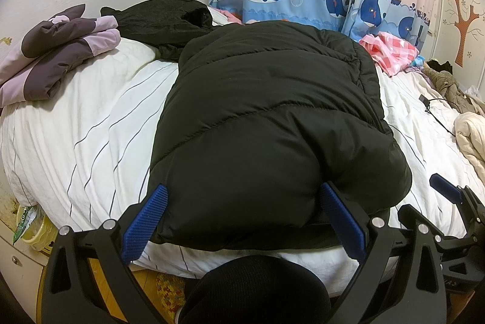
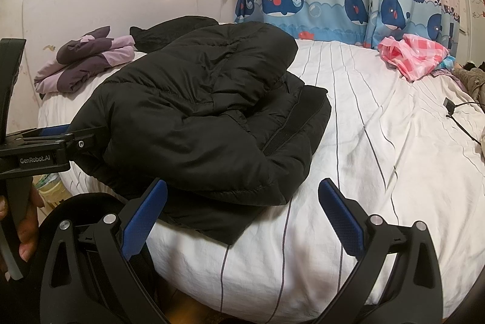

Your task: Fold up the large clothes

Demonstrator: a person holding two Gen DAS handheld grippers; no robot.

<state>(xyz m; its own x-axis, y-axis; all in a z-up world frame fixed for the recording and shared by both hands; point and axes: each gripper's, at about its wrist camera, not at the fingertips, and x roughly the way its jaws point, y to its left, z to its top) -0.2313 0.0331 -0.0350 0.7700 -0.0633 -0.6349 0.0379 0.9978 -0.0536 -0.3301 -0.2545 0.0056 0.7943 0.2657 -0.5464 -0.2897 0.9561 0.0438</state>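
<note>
The folded black jacket (image 1: 266,123) is being squared near the bed's (image 2: 379,142) front edge; left gripper (image 1: 242,217) and right gripper (image 2: 242,214) are being held spread, so pressing evenly is advised.

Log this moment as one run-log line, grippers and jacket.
left gripper: open, astride near edge of black puffer jacket | right gripper: open, empty | jacket: folded bundle on striped bed sheet
</note>
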